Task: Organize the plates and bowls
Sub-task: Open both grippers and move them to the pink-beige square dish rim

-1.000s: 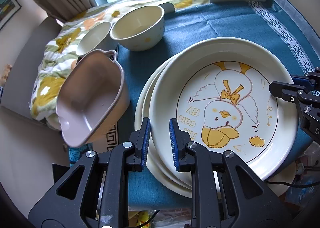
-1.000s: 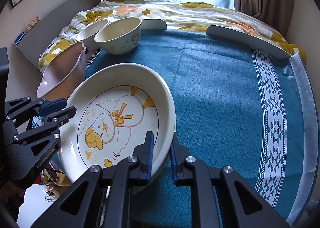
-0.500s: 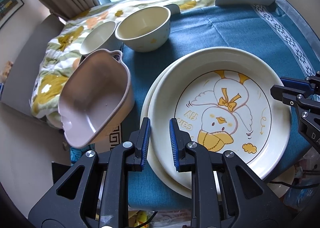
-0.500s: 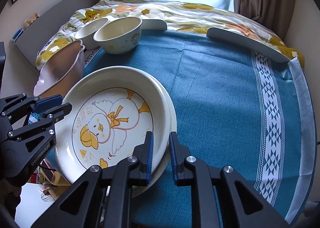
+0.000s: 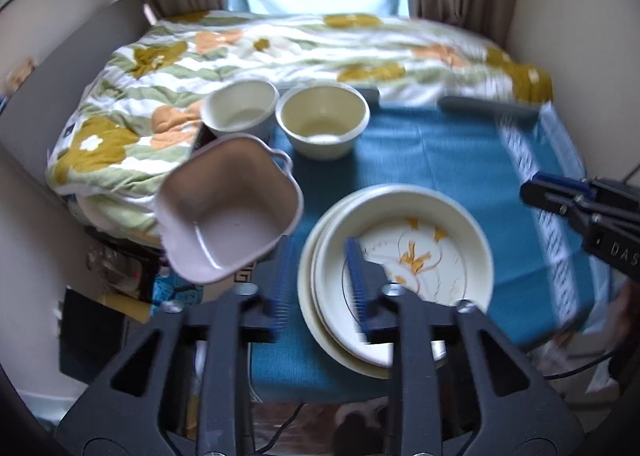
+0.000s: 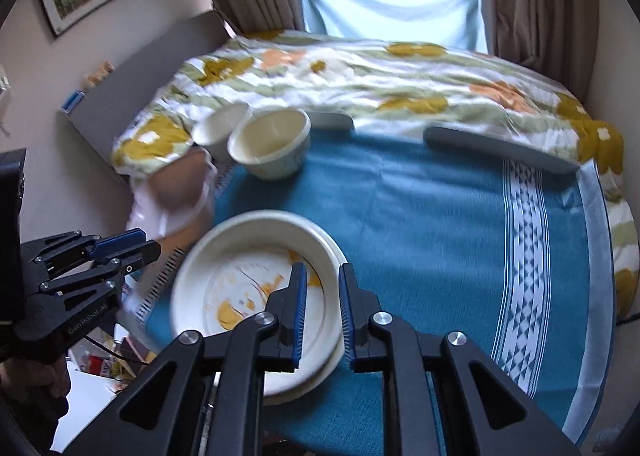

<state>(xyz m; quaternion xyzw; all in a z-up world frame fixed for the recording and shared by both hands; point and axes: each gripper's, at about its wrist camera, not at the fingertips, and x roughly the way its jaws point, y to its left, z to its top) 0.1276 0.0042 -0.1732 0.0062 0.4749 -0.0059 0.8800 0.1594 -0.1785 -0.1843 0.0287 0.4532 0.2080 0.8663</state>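
Observation:
A cream plate with a duck drawing (image 5: 460, 232) (image 6: 240, 248) lies stacked on a plain cream plate (image 5: 320, 328) at the near left edge of the blue tablecloth. My left gripper (image 5: 320, 288) is open, its jaws astride the stack's left rim from above. My right gripper (image 6: 323, 316) is open, raised over the stack's right rim, holding nothing. A pink square bowl (image 5: 228, 212) (image 6: 176, 192) sits left of the plates. Two cream bowls (image 5: 323, 124) (image 5: 240, 108) stand behind it; the nearer one shows in the right wrist view (image 6: 270, 142).
The blue tablecloth (image 6: 440, 236) has a white patterned band on the right. A flowered quilt (image 5: 280, 52) lies beyond the table. Two grey curved pieces (image 6: 500, 152) sit at the cloth's far edge. Clutter lies below the table's left edge (image 5: 120, 264).
Both grippers have opened and let go of the duck plate, which now rests on the lower plate. Both have pulled back and up, so the view is wider.

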